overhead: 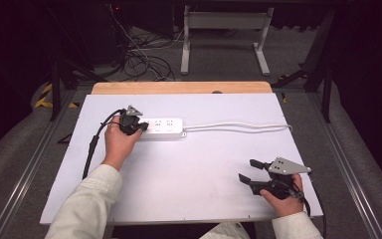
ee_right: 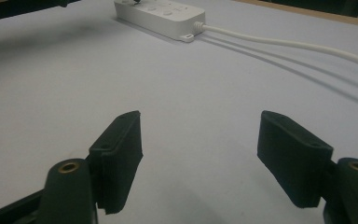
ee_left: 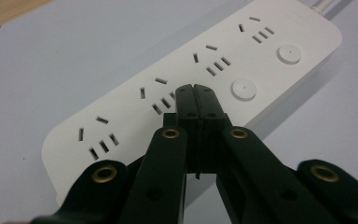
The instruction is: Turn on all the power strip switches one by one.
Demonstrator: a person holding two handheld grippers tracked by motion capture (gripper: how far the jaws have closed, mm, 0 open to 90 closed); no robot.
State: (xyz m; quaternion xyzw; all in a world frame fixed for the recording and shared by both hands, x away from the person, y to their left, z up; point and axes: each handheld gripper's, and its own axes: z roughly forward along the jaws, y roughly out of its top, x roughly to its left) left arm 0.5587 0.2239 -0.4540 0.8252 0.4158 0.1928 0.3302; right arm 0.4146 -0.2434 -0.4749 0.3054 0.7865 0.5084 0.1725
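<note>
Power strip (ee_left: 205, 70): left hand-held gripper (ee_left: 196, 88) closed, empty, tip over its buttons; pressing likely next. Right hand-held gripper (ee_right: 200, 154) wide, well away.

Left tongs shut, right tongs wide

The left tongs (ee_left: 196, 88) reach forward from an outstretched, sleeved arm, jaws pressed flat together. The right tongs (overhead: 251, 170) sit low and near, held in the right hand (overhead: 282, 198), jaws spread well apart, pointing left.
</note>
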